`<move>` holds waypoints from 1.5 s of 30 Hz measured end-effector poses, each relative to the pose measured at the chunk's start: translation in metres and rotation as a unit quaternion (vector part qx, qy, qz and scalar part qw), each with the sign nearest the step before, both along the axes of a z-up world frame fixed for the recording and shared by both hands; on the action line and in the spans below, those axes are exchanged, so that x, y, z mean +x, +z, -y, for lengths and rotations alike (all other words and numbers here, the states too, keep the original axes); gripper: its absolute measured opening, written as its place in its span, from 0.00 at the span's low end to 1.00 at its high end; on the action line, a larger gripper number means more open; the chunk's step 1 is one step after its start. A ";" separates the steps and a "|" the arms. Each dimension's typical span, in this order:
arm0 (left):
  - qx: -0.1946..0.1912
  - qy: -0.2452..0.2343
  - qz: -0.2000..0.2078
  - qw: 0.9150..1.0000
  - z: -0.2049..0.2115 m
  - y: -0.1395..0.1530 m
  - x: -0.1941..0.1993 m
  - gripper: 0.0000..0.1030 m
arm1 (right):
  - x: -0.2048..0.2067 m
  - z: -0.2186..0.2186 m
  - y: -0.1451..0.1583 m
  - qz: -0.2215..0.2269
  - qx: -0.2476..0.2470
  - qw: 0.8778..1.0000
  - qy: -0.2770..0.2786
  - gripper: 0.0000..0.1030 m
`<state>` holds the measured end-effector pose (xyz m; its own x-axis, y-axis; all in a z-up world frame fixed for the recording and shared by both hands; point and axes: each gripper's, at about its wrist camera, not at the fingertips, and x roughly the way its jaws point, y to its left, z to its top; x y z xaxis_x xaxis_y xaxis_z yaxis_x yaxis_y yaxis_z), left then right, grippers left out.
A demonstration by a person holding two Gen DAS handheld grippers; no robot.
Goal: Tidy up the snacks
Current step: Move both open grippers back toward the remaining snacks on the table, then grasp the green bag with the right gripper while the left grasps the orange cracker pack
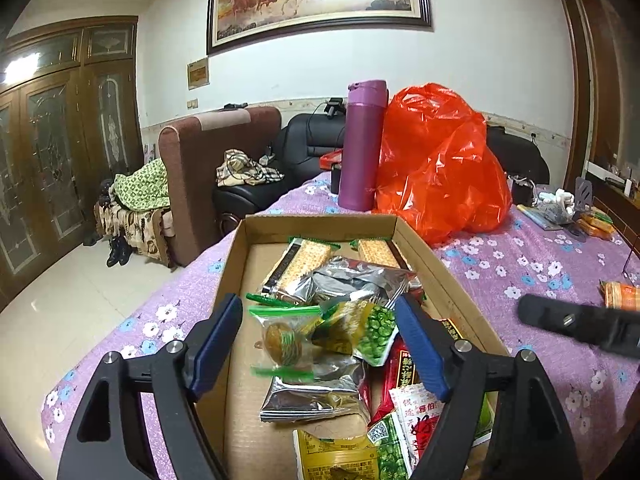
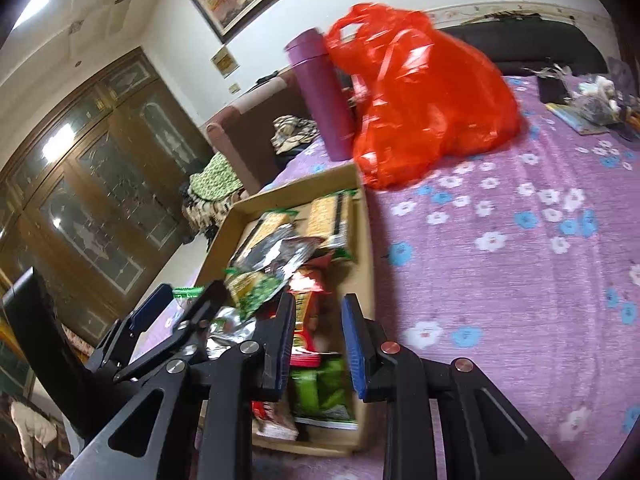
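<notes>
A shallow cardboard box (image 1: 320, 224) on the purple flowered cloth holds several snack packets: two cracker packs (image 1: 300, 264), silver foil bags (image 1: 352, 276), red packets (image 1: 400, 368). My left gripper (image 1: 318, 300) hangs open over the box. Between its blue pads, touching neither, are a blurred clear packet with green ends (image 1: 282, 344) and a green pea packet (image 1: 368, 328). My right gripper (image 2: 318, 300) is over the box's (image 2: 368, 240) near right side, its pads nearly together with nothing between them. It shows as a dark blur (image 1: 580, 328) in the left wrist view.
A purple flask (image 1: 362, 144) and a big orange-red plastic bag (image 1: 436, 160) stand just behind the box. An orange packet (image 1: 620, 296) lies on the cloth (image 1: 520, 272) at the right, with small clutter (image 1: 560, 204) farther back. Armchairs stand off the left edge.
</notes>
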<state>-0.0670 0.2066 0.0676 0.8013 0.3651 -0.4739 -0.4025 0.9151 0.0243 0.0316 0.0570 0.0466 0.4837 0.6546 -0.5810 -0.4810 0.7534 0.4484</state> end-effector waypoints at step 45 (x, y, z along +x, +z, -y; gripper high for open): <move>0.036 -0.019 0.026 0.999 0.019 0.005 -0.007 0.77 | 0.096 0.233 -0.008 -0.091 -0.150 0.938 -0.299 0.54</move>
